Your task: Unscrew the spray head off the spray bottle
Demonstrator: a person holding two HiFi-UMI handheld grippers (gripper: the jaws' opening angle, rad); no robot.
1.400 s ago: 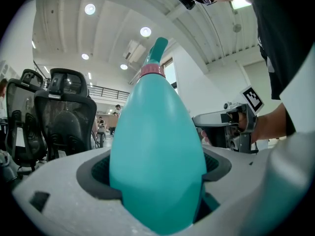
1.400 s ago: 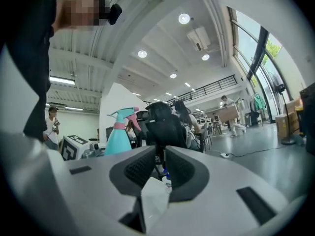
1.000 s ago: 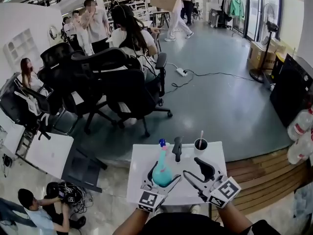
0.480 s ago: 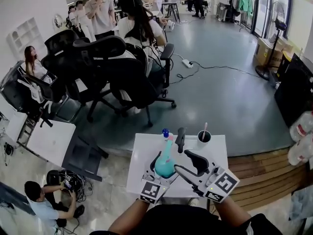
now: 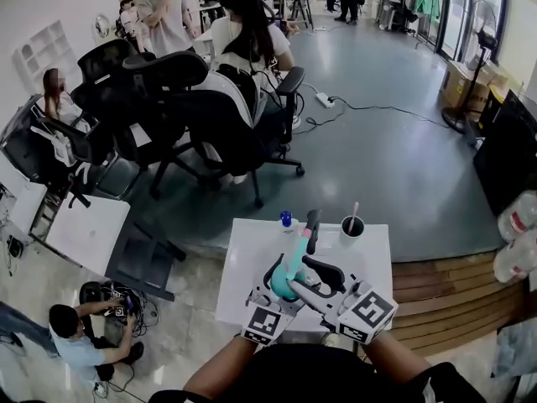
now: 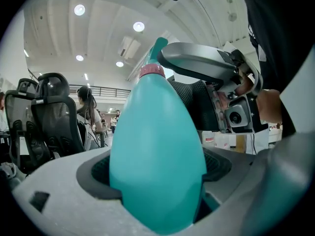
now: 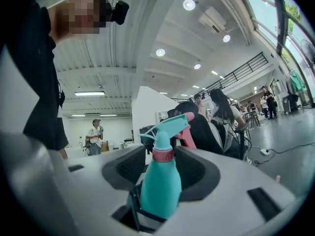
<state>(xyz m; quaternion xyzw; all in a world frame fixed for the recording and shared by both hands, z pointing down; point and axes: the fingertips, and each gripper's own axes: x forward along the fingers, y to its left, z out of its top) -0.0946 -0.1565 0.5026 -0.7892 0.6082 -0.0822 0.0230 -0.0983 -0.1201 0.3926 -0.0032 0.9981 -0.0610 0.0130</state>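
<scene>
Left gripper (image 5: 279, 284) grips spray bottle (image 6: 157, 146); right gripper (image 5: 307, 274) jaws closing around it; white table (image 5: 247, 263), office chairs (image 5: 210, 137).

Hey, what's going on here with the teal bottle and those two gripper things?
A person with a gripper in each hand is working on a teal spray bottle over a small white table. The left gripper is clamped on the bottle's wide body and holds it up. The right gripper has its jaws on either side of the neck, and they are closing but do not yet press on it. The spray head with its pink collar is still screwed on.
</scene>
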